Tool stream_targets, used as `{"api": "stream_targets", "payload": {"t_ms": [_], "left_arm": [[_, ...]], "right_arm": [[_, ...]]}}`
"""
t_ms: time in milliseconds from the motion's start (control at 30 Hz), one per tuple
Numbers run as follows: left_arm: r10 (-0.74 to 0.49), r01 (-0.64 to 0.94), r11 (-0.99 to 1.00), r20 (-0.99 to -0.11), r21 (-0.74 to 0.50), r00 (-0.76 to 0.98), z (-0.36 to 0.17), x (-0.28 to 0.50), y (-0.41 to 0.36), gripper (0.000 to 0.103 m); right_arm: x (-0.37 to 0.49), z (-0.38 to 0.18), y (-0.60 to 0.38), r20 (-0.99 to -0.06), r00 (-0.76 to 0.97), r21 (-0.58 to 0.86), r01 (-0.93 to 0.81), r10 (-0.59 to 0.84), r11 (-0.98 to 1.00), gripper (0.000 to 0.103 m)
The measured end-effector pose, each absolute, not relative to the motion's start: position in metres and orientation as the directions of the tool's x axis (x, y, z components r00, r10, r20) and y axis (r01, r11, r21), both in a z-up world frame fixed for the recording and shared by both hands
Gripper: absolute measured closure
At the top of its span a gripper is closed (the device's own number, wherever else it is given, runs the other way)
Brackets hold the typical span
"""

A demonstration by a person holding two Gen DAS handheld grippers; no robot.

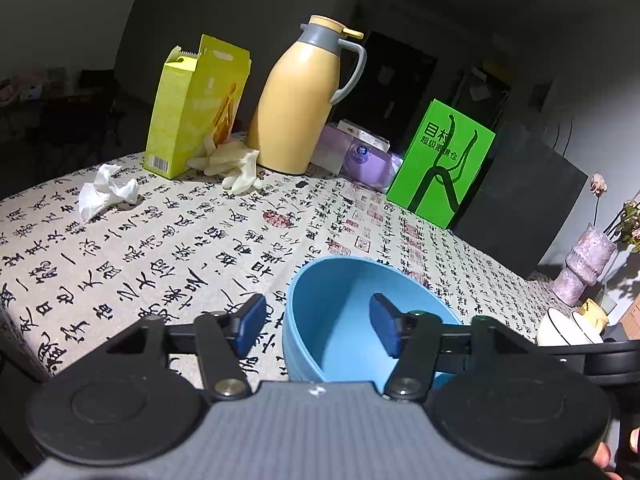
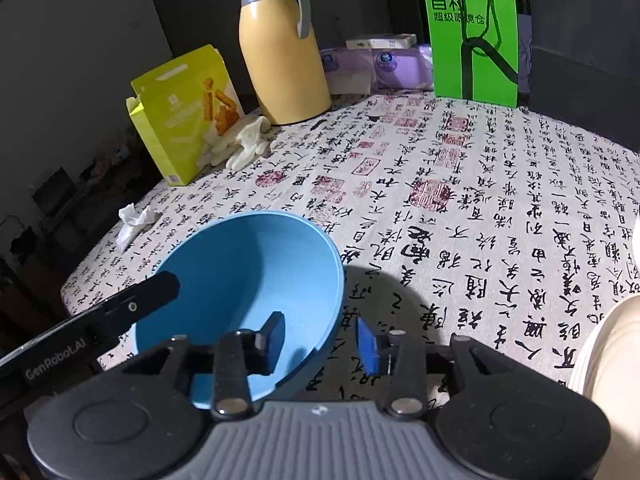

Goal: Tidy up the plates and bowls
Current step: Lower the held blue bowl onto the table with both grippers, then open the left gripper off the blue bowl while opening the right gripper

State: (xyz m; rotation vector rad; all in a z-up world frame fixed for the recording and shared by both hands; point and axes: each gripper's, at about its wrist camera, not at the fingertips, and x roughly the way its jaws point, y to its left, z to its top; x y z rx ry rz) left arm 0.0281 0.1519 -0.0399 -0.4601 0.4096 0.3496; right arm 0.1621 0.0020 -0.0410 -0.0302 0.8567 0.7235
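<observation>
Dim room – dark walls (image 1: 240, 8), table under calligraphy-print cloth (image 1: 168, 240), dark doorway (image 1: 400, 80) behind.

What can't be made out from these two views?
- Blue bowl, left wrist view: its near rim and base sit behind the left claw.
- White bowls, left wrist view: their lower parts are hidden by a black bar; count unclear.
- Purple packs, right wrist view: label print too small to read.
- Pale object, right wrist view: cut by the frame edge, unidentifiable.
</observation>
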Motion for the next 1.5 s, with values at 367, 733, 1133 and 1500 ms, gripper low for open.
{"api": "stream_targets", "payload": {"t_ms": [367, 733, 1133, 1500], "left_arm": [[0.239, -0.405, 0.844, -0.429, -0.352, 0.871, -0.032, 0.021, 0.147, 0.021], [0.233, -0.381, 0.860, -0.403, -0.340, 0.885, -0.022, 0.015, 0.136, 0.005], [0.208, -0.360, 0.869, -0.409, -0.341, 0.889, -0.014, 0.021, 0.122, 0.000], [0.172, -0.324, 0.888, -0.419, -0.325, 0.892, -0.009, 0.037, 0.102, 0.000]], "right_arm": [[0.156, -0.034, -0.014, -0.673, 0.459, 0.258, -0.589, 0.580, 0.766, 0.038], [0.155, -0.029, -0.038, -0.649, 0.482, 0.275, -0.572, 0.589, 0.772, 0.013], [0.158, -0.026, -0.068, -0.630, 0.508, 0.299, -0.541, 0.588, 0.786, 0.002], [0.166, -0.026, -0.101, -0.611, 0.538, 0.326, -0.497, 0.580, 0.804, 0.000]]}}
